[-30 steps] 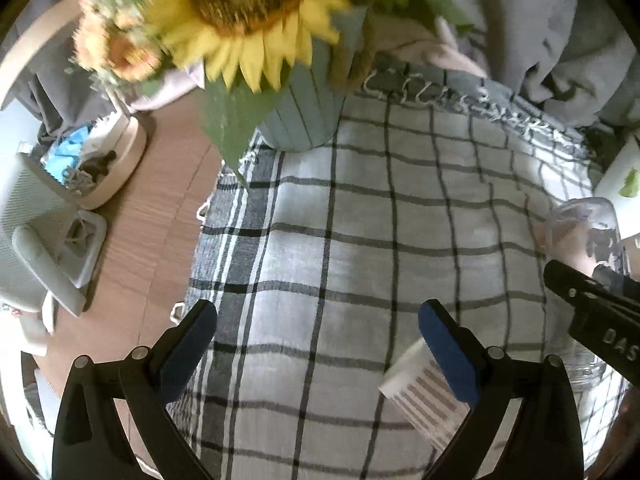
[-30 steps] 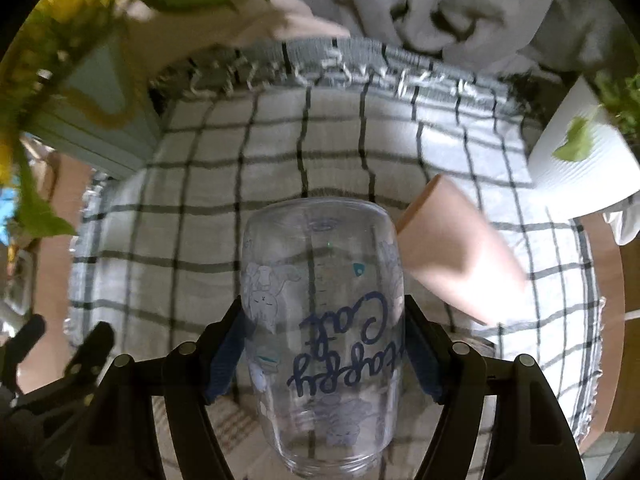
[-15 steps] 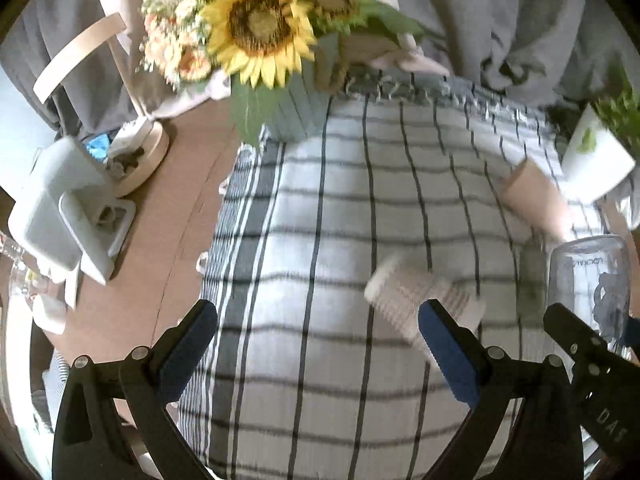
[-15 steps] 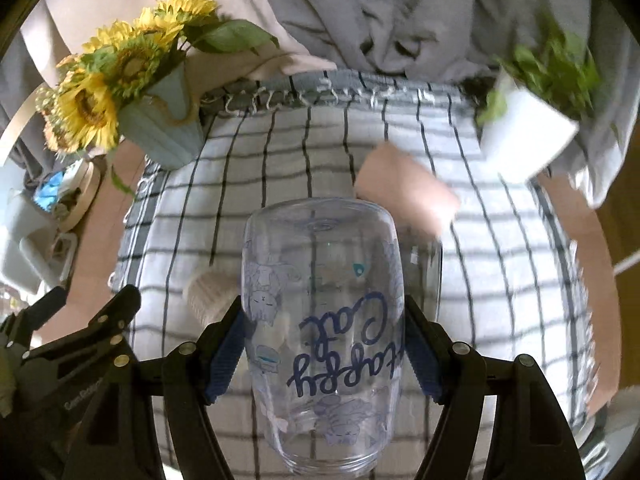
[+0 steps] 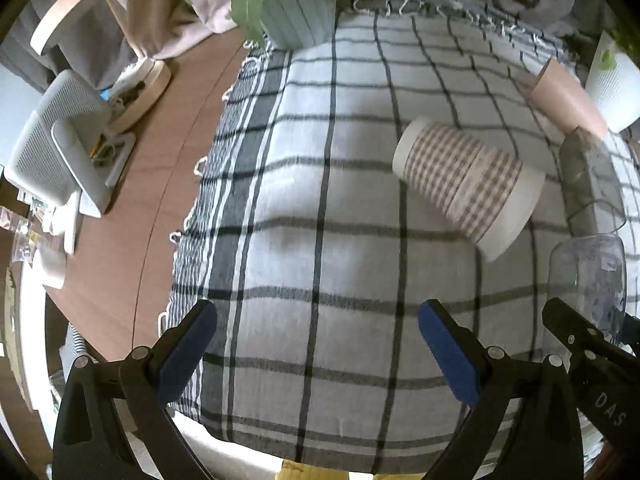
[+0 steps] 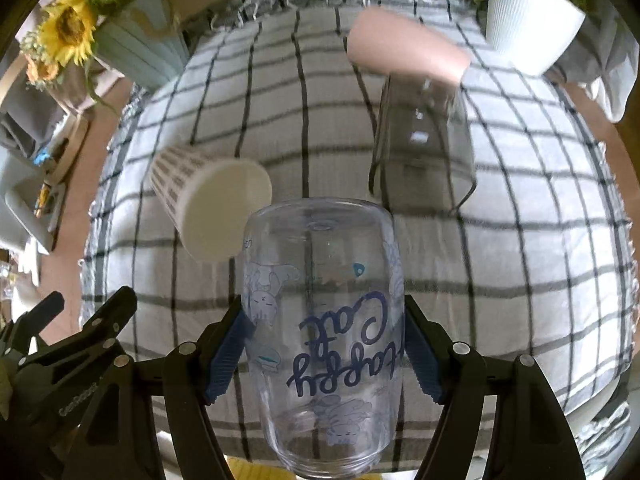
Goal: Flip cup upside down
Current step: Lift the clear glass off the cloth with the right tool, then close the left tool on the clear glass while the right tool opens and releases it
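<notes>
Right gripper clamps clear glass cup above checked cloth; left gripper spread wide, empty, alongside.

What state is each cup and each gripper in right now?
Printed clear cup: held off the cloth, closed base pointing away from the camera.
Checked paper cup: tipped on its side.
Pink cup: on its side.
Smoky glass: on the cloth, orientation unclear.
Right gripper: shut on the printed clear cup.
Left gripper: open, holding nothing.
</notes>
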The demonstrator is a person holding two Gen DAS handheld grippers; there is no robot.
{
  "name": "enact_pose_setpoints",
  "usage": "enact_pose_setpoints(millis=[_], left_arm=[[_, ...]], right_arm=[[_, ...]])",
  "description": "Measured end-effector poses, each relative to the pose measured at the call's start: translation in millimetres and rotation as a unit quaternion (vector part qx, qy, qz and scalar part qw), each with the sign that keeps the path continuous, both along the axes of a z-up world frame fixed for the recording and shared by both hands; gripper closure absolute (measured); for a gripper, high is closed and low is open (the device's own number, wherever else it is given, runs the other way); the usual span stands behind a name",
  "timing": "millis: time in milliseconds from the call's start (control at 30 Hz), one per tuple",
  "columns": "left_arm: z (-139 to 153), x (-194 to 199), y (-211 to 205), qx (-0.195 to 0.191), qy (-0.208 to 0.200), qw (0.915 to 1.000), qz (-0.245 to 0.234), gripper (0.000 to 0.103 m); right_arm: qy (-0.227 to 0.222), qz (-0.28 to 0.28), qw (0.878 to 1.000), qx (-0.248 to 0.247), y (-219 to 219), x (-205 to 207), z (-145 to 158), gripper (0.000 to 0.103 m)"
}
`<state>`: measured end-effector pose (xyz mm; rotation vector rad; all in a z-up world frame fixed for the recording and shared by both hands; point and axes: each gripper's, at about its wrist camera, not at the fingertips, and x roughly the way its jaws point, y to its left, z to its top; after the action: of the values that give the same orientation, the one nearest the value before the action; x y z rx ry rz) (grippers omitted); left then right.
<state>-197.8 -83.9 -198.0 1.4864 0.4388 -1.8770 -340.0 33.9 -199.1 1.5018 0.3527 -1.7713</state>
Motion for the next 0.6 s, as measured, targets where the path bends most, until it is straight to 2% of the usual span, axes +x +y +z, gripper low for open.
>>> enact_pose_setpoints(millis=[200,433,500,600], left_arm=[[-7,0,5,0.004,-0.008,1.0000,0.004,0.000],[-2,-1,6,0.006,0.007,0.9999,0.011,0.001],[2,-1,8,0.005,0.013,0.9999,0.009,0.001],[9,-1,13,-0.002,0.021,0.9998,0.004,0.001]], right_arm=[[-0.009,-0.001,1.000,0.013,-1,3,-15,0.031],[-0.007,-0.005,1.000,0.006,1,2,-13,0.031],[-0.006,-0.009,1.000,0.000,5,3,-8,0.029],[0.027,-0.029,0.999,-0.022,19,4,15,0.025]])
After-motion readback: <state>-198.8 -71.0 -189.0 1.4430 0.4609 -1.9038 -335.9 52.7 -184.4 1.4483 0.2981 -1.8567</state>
